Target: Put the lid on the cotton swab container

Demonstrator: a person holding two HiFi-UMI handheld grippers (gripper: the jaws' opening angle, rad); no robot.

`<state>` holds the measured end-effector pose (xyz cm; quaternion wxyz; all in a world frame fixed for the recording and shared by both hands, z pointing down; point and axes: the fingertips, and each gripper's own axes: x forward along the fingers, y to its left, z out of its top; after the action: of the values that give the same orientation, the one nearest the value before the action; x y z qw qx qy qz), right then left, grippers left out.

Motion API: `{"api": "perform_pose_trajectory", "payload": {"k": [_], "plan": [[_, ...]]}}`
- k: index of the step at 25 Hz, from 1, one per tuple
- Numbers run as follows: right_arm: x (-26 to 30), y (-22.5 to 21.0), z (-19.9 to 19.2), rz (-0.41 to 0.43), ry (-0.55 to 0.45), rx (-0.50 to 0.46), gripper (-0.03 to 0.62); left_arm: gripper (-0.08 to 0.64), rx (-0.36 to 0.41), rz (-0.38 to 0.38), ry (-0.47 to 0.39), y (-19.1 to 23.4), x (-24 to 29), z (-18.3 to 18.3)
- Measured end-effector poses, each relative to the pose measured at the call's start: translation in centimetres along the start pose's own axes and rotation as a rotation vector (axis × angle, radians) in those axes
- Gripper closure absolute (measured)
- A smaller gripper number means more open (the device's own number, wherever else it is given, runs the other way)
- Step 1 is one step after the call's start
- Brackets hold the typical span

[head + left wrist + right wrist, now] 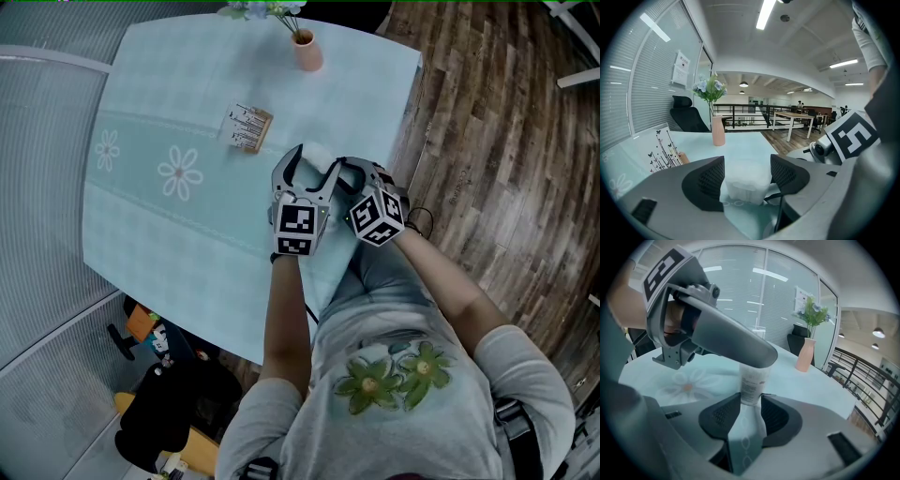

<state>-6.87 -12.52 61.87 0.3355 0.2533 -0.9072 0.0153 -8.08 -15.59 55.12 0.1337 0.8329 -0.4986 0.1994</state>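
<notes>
The cotton swab container (pixel 752 380), a small white cylinder with a printed label, stands on the teal tablecloth near the table's right edge (pixel 398 141). My right gripper (pixel 749 401) is shut low on its body, with the pads against both sides. In the left gripper view the wider translucent white lid (pixel 745 172) sits atop the container, and my left gripper (pixel 747 176) is shut on it. One left finger (pixel 726 341) hides the container's top in the right gripper view. In the head view both grippers (pixel 309 159) (pixel 339 169) meet at the white container (pixel 319 152).
A pink vase with flowers (pixel 307 49) stands at the table's far edge. A small printed card box (pixel 249 127) lies left of the grippers. Wooden floor (pixel 497 141) runs to the right. A black office chair (pixel 169 412) sits below the table's near corner.
</notes>
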Motion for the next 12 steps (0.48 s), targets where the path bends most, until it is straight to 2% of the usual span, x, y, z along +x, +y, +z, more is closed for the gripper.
{"api": "perform_pose_trajectory", "payload": {"k": [5,7,9,12], "plan": [[-0.1,-0.4,-0.6,-0.019,0.017,-0.011,0.515,0.264,-0.022,0.007,0.005,0.2,0.3,0.2],[-0.2,-0.5,-0.4,-0.019,0.010,-0.007,0.522,0.265,-0.028,0.008,0.009,0.3,0.3,0.3],[-0.3,-0.3,-0.1,-0.007,-0.001,0.003,0.480,0.299,-0.034,0.007,0.013,0.2,0.4,0.4],[-0.3,-0.2,0.5,0.005,-0.011,0.022,0.411,0.301,-0.021,0.012,0.027,-0.2,0.5,0.4]]}}
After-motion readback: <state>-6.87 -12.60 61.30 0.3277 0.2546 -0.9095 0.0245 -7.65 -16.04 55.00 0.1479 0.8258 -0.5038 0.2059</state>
